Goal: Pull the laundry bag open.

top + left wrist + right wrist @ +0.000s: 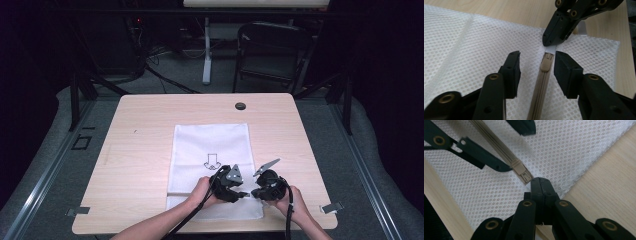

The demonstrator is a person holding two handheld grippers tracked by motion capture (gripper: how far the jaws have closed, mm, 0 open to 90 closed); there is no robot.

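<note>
A white mesh bag (210,145) lies flat on the table, with a black arrow mark printed on it. Its beige zipper (540,87) runs across the end nearest me, and the slider (547,62) sits at one end of it. My left gripper (537,60) is open, one jaw on each side of the slider, just above the mesh. My right gripper (540,181) is shut on the white fabric tab (549,48) just past the slider. In the high view, both grippers meet tip to tip, left gripper (241,194), right gripper (253,193).
The wooden table (140,130) has a black grommet (240,106) at its far edge and metal clips (331,207) at the near corners. A folding chair (272,50) stands behind the table. Bare wood lies on both sides of the bag.
</note>
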